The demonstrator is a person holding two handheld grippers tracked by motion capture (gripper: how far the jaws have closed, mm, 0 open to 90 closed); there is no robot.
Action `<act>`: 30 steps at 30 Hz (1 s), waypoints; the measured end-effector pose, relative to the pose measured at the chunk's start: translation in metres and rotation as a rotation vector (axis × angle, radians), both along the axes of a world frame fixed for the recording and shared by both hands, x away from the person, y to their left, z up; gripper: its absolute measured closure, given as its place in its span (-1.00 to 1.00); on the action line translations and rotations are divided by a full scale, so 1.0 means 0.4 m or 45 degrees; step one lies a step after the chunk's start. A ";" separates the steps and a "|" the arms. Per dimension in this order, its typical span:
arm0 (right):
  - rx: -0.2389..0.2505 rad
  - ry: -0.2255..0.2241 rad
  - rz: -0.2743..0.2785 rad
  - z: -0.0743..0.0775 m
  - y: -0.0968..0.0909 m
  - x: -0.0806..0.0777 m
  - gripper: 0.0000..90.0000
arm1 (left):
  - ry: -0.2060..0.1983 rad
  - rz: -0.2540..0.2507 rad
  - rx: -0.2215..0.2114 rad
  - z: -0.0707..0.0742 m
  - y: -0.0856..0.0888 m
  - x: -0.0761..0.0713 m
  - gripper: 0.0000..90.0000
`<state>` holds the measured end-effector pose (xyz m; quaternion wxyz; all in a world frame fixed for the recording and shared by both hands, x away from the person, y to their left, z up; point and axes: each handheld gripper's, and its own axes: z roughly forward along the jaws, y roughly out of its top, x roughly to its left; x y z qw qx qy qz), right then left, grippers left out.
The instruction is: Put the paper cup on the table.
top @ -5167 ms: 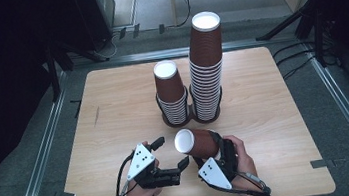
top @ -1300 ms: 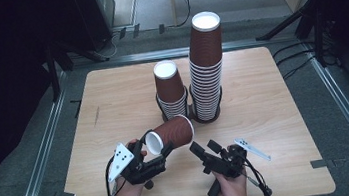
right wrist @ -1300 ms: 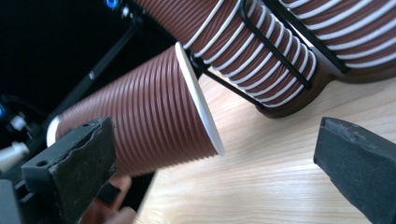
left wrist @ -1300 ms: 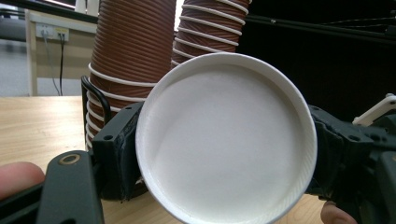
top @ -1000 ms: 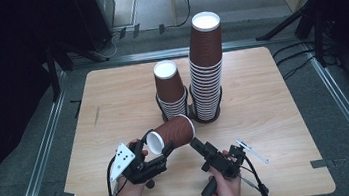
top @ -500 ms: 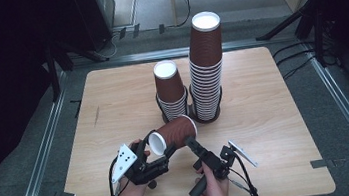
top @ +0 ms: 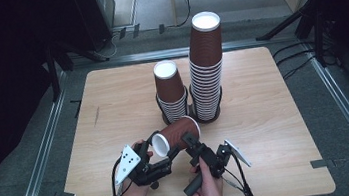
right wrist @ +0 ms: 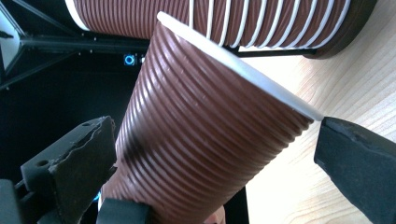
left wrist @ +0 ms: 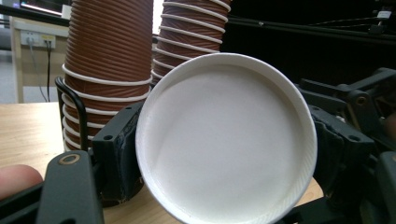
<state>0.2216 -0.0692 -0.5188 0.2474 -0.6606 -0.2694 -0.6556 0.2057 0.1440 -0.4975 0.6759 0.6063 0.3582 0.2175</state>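
No writing, brand or number can be read anywhere here. The brown ribbed cups (top: 176,134) carry plain white rims and bare sides. The grey plate on the left tongs (top: 158,165) bears a few dark dots, not letters. The bench (top: 275,116) is plain wood, unmarked.

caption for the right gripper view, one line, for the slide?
Open right gripper straddles a ribbed brown paper cup, fingers not yet pressing it, stacked cups behind.
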 end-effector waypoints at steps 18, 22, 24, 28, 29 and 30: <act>0.053 0.054 -0.023 0.003 0.009 0.019 -1.00 | 0.002 -0.044 0.010 -0.008 -0.013 -0.003 -0.50; 0.068 0.074 -0.031 0.003 0.006 0.023 -1.00 | 0.001 -0.068 0.018 -0.010 -0.020 -0.007 -0.50; 0.074 0.078 -0.034 0.002 0.005 0.026 -1.00 | -0.007 -0.084 0.029 -0.011 -0.023 -0.009 -0.50; 0.069 0.083 -0.042 0.001 0.002 0.027 -1.00 | -0.018 -0.092 0.045 -0.012 -0.027 -0.011 -0.50; 0.069 0.082 -0.043 0.002 0.002 0.027 -1.00 | -0.014 -0.093 0.043 -0.012 -0.027 -0.010 -0.50; 0.067 0.088 -0.043 0.002 0.001 0.027 -0.98 | -0.012 -0.092 0.042 -0.012 -0.027 -0.010 -0.50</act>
